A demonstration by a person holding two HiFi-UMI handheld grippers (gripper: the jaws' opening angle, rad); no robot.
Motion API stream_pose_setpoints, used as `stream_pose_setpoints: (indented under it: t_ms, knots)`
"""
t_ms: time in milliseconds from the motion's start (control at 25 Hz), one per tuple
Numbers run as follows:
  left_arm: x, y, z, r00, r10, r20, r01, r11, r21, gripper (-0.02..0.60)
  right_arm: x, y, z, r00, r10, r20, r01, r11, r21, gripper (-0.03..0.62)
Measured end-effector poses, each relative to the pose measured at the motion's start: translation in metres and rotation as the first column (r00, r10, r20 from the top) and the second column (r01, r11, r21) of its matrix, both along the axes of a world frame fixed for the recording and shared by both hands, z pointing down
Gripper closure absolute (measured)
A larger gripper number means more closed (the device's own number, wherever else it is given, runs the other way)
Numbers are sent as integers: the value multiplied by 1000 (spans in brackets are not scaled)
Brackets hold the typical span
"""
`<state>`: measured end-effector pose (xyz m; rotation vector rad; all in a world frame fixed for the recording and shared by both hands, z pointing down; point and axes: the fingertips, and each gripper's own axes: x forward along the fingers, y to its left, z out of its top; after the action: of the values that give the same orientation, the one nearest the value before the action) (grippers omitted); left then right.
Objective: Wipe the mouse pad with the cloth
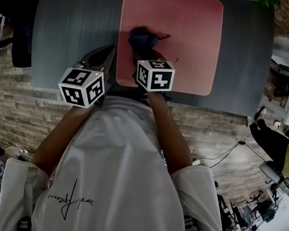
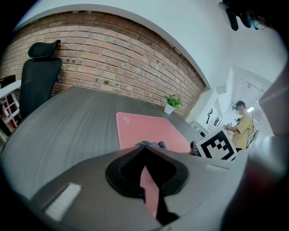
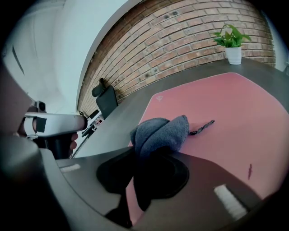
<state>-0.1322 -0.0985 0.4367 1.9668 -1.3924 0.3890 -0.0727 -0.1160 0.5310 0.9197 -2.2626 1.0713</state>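
Even, soft indoor light; fisheye bending with dark vignetted corners in every view; near claw bodies blurred; bright glare at right edges.

an office: dark desk [image 2: 67,122], black office chair [image 2: 38,76], brick wall [image 2: 113,58], small potted plant [image 3: 232,45]

Pink mouse pad [image 1: 185,29], blue-grey cloth [image 1: 142,38], dark grey table [image 1: 77,27], red-brown brick wall [image 3: 189,40], black-and-white marker cubes [image 1: 154,76].

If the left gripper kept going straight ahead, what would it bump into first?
Probably the cloth, bunched on the pad just beyond its closed jaws, though depth is hard to judge.
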Motion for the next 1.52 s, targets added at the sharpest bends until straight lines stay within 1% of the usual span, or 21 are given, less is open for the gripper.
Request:
stream_pose_setpoints:
  t_ms: [160,360,600,960,1120,1520]
  knots:
    - [1,0,1,1000,5,-4,-5,1000,-2,580,6,-3,-1,1000,16,15,-16,1000,-12,520]
    - [3,-1,1,1000,18,-5,-18,1000,-4,580,18,-10,-2,999,47,-12,-47,999,-3,520]
    - [10,1,3,999,37,-7,-37,999,-8,578,36,-15,-2,997,76,-15,-76,997,-10,522]
    - [21,-1,5,999,51,-5,-51,999,-15,578,55,-19,-1,999,35,-33,-36,999,-6,522]
    - [24,-5,8,999,44,-8,-44,999,-16,578,68,-25,1,998,38,-42,-38,999,-4,522]
    - [21,-2,6,999,44,-10,-44,999,-17,578,84,-25,-1,997,48,-66,-48,999,5,522]
